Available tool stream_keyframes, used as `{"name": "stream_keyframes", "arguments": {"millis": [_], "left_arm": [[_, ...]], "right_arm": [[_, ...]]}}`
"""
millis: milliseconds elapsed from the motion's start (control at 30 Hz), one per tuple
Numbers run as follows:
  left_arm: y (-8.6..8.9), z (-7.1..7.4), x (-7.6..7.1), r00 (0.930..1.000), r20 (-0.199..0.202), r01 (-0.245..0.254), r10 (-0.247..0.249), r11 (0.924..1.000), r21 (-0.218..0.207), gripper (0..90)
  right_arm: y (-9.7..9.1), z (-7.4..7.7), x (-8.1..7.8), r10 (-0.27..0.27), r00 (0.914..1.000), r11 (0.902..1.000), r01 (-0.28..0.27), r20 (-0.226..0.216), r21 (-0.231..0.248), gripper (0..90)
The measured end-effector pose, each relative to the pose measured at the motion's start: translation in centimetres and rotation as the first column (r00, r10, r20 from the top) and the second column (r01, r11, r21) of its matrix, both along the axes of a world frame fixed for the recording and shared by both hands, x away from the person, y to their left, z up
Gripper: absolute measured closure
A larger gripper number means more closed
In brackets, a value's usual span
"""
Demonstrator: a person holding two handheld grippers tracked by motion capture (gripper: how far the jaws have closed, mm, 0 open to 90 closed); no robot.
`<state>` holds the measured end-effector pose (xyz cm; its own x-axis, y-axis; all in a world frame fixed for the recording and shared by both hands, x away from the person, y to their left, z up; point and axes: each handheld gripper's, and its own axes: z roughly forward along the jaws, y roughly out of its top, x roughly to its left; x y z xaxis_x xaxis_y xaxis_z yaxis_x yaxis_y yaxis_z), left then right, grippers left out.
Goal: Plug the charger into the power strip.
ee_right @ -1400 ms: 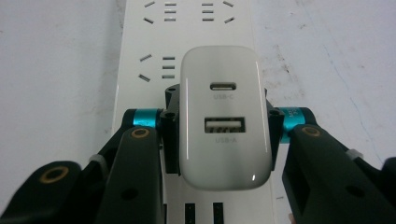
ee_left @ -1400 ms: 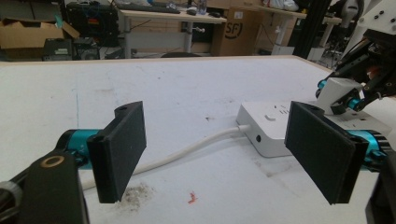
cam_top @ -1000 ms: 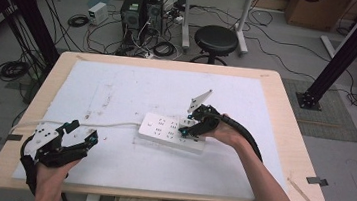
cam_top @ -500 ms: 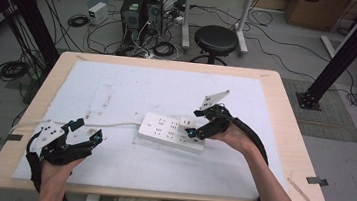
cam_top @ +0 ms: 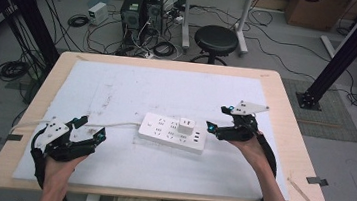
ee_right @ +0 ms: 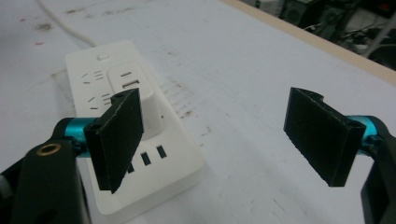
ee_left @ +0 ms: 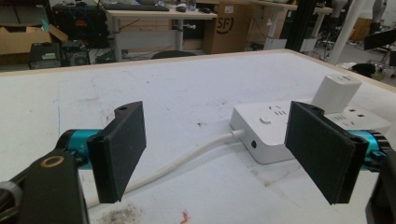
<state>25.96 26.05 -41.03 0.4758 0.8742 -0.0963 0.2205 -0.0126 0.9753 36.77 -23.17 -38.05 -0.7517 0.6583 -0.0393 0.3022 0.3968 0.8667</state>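
Note:
A white power strip [cam_top: 163, 129] lies flat mid-table with a white adapter [cam_top: 186, 126] plugged into it. Its white cord [cam_top: 113, 124] runs left toward the table's edge. My right gripper [cam_top: 218, 118] hovers just right of the strip, open, with nothing between its jaws. In the right gripper view the strip [ee_right: 88, 70] and adapter [ee_right: 152, 112] sit behind the left jaw, and the gripper [ee_right: 215, 95] is open wide. My left gripper [cam_top: 90, 127] rests near the front left, open and empty. In the left gripper view the gripper [ee_left: 217, 109] faces the strip's cord end [ee_left: 261, 126], the adapter [ee_left: 336, 91] and the cord [ee_left: 187, 161].
A white mat [cam_top: 142, 86] covers most of the wooden table [cam_top: 285, 122]. Past the far edge stand a black stool [cam_top: 215, 39], computer towers [cam_top: 135, 10] and loose floor cables. A black frame post [cam_top: 347, 53] rises at the right.
My right gripper has drawn back to the right off the power strip, uncovering the plugged-in adapter. The left gripper has shifted slightly right and toward the strip.

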Motion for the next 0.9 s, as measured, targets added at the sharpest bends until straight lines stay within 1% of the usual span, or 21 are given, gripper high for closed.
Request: {"name": "stream_keyframes", "arguments": {"millis": [33,67,100,133,167,233,267,333,400,467,500,533,567,600,633,667,700,733,767,800,900], "left_arm": [[0.0,0.0,0.0,1.0000,0.000,0.000,0.000,1.0000,0.000,20.6],[0.1,0.0,0.2,1.0000,-0.001,0.004,-0.004,1.0000,0.005,20.6],[0.1,0.0,0.2,1.0000,-0.001,0.004,-0.004,1.0000,0.005,20.6],[0.1,0.0,0.3,1.0000,-0.001,0.004,-0.004,0.9999,0.010,20.6],[0.1,0.0,0.4,1.0000,0.000,0.005,-0.005,0.9999,0.010,20.6],[0.2,0.0,0.4,1.0000,0.000,0.004,-0.004,1.0000,0.009,20.6],[0.2,0.0,0.4,1.0000,0.005,0.002,-0.002,1.0000,0.007,20.6],[0.3,0.0,0.4,1.0000,0.005,0.003,-0.003,1.0000,0.009,20.6],[0.4,0.0,0.4,1.0000,0.004,-0.001,0.001,1.0000,0.007,20.6],[0.5,0.0,0.4,1.0000,0.004,-0.005,0.005,1.0000,0.008,20.6],[0.5,0.0,0.4,1.0000,0.004,-0.005,0.005,1.0000,0.008,20.6],[0.6,-0.1,0.3,1.0000,0.003,-0.006,0.006,0.9999,0.008,20.6],[0.7,-0.1,0.3,1.0000,0.004,-0.005,0.005,0.9999,0.011,20.6],[0.7,-0.1,0.3,1.0000,0.003,-0.006,0.006,0.9999,0.010,20.6],[0.7,-0.1,0.3,1.0000,0.003,-0.006,0.006,0.9999,0.010,20.6],[0.7,-0.1,0.3,1.0000,0.001,-0.007,0.007,0.9999,0.010,20.6],[0.7,-0.1,0.3,1.0000,0.002,-0.007,0.007,0.9999,0.008,20.6],[0.8,-0.2,0.3,1.0000,0.002,-0.007,0.007,0.9999,0.010,20.6],[0.8,-0.2,0.3,1.0000,0.002,-0.007,0.007,0.9999,0.010,20.6],[0.8,-0.2,0.4,1.0000,0.000,-0.008,0.008,0.9999,0.010,20.6],[0.7,-0.1,0.6,1.0000,0.001,-0.007,0.007,0.9999,0.013,20.6]], "right_arm": [[0.0,0.0,0.0,0.000,1.0000,1.0000,0.000,0.000,0.000,20.4],[-0.4,-0.1,-0.4,-0.021,0.9997,0.9997,0.021,0.012,0.010,20.4],[-0.4,-0.1,-0.4,-0.021,0.9997,0.9997,0.021,0.012,0.010,20.4],[-1.0,-0.4,-1.2,-0.064,0.9969,0.9979,0.064,0.046,0.015,20.4],[-1.6,-0.7,-2.0,-0.102,0.9914,0.9946,0.101,0.082,0.025,20.4],[-2.0,-0.9,-2.6,-0.128,0.9866,0.9914,0.125,0.100,0.038,20.4],[-2.3,-1.1,-3.0,-0.152,0.9831,0.9877,0.148,0.102,0.051,20.4],[-2.7,-1.3,-3.5,-0.175,0.9782,0.9833,0.168,0.112,0.070,20.4],[-3.1,-1.7,-4.2,-0.210,0.9680,0.9760,0.199,0.138,0.089,20.4],[-3.6,-2.0,-4.7,-0.238,0.9619,0.9687,0.225,0.135,0.105,20.4],[-3.6,-2.0,-4.7,-0.238,0.9619,0.9687,0.225,0.135,0.105,20.4],[-3.8,-2.2,-4.8,-0.247,0.9600,0.9661,0.234,0.132,0.109,20.4],[-4.4,-2.7,-5.3,-0.273,0.9541,0.9584,0.259,0.123,0.121,20.4],[-4.7,-3.0,-5.4,-0.283,0.9514,0.9552,0.269,0.120,0.123,20.4],[-4.7,-3.0,-5.4,-0.283,0.9514,0.9552,0.269,0.120,0.123,20.4],[-5.5,-3.5,-5.8,-0.306,0.9471,0.9464,0.291,0.097,0.140,20.4],[-5.5,-3.5,-5.8,-0.306,0.9471,0.9464,0.291,0.097,0.140,20.4],[-5.8,-3.7,-6.0,-0.316,0.9445,0.9415,0.301,0.089,0.151,20.4],[-5.8,-3.7,-6.0,-0.316,0.9445,0.9415,0.301,0.089,0.151,20.4],[-6.1,-3.9,-6.1,-0.326,0.9416,0.9374,0.311,0.084,0.157,20.4],[-6.4,-3.9,-6.1,-0.327,0.9412,0.9374,0.311,0.086,0.156,20.4]]}}
